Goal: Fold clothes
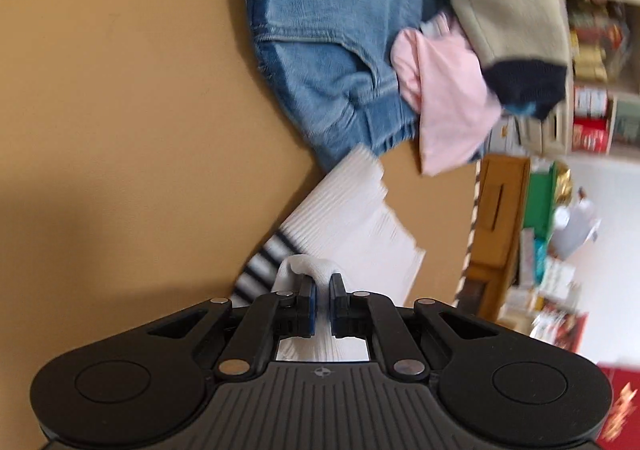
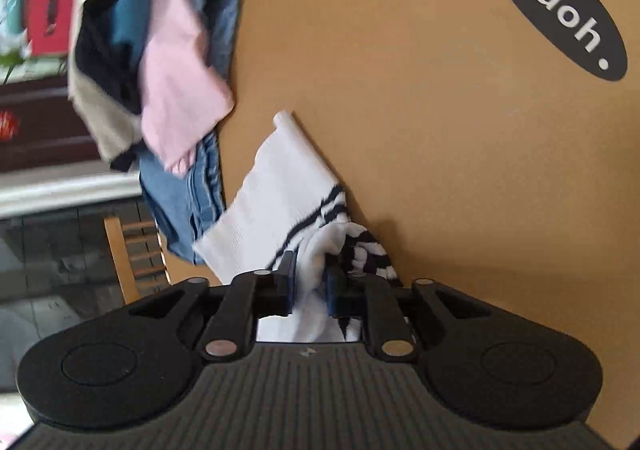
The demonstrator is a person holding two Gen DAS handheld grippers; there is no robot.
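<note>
The left gripper (image 1: 323,282) pinches a soft bunched fold of a ribbed white sock (image 1: 352,218) with navy stripes, its jaws nearly together on the cloth, and the flat cuff runs toward 1 o'clock over the smooth tan table (image 1: 120,90). The right gripper (image 2: 311,270) likewise clamps a crumpled wad of the sock (image 2: 276,202), the ribbed leg fanning toward 11 o'clock. Farther out lies a heap: faded denim jeans (image 1: 320,30), a smooth pink top (image 1: 448,98), and a beige knit with dark cuff (image 1: 516,22), blurred.
</note>
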